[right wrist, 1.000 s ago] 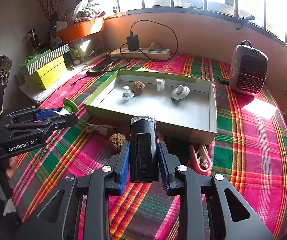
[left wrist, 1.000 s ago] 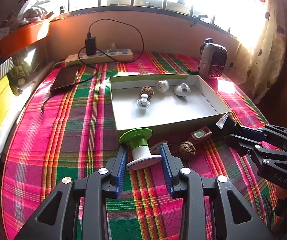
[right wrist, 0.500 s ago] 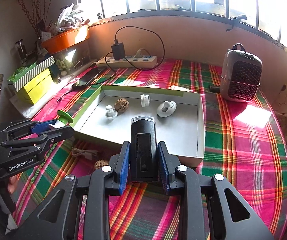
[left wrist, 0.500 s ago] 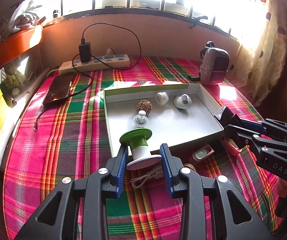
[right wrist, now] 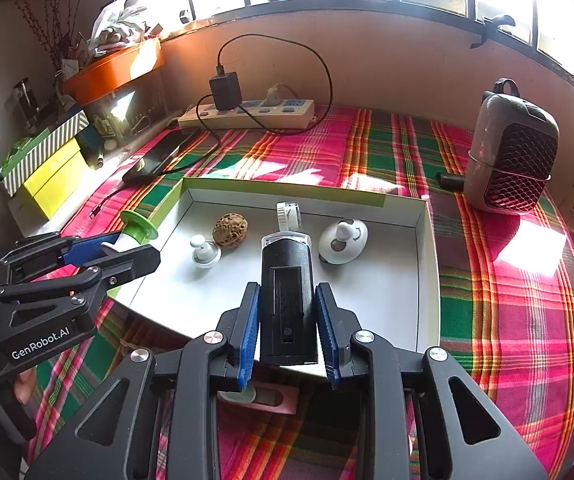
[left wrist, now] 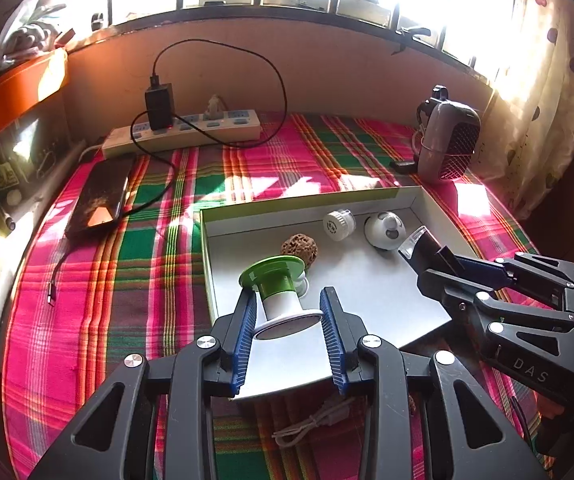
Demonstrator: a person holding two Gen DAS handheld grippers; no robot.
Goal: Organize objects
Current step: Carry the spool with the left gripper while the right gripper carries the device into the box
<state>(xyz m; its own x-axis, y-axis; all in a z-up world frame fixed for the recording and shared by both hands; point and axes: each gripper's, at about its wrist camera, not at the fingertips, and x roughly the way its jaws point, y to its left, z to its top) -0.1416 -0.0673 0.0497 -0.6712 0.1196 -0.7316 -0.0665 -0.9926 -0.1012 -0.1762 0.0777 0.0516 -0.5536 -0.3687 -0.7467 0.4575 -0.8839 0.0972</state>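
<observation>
Both claws, each loaded, now hang over the white tray.

The left claw [left wrist: 289,314] pinches a green-and-white spool [left wrist: 281,294] low in the frame's centre, its long axis tilted up and away, green flange toward the window; the right claw [right wrist: 287,330] pinches a black device [right wrist: 287,292] lengthwise, clear end pointing away. Half a second ago both sat nearer the tray's [right wrist: 427,276] near edge; the tray now fills more of each frame, and spool and device lie over its floor. Inside the tray lie a walnut [right wrist: 229,229], a white knob [right wrist: 205,253], a ribbed cap [right wrist: 288,216] and a round white holder [right wrist: 343,241]. The plaid-clothed surface [right wrist: 507,320] carries a power strip [right wrist: 247,116], a phone [left wrist: 103,196] and a small heater [right wrist: 513,160] below a sunlit window.
</observation>
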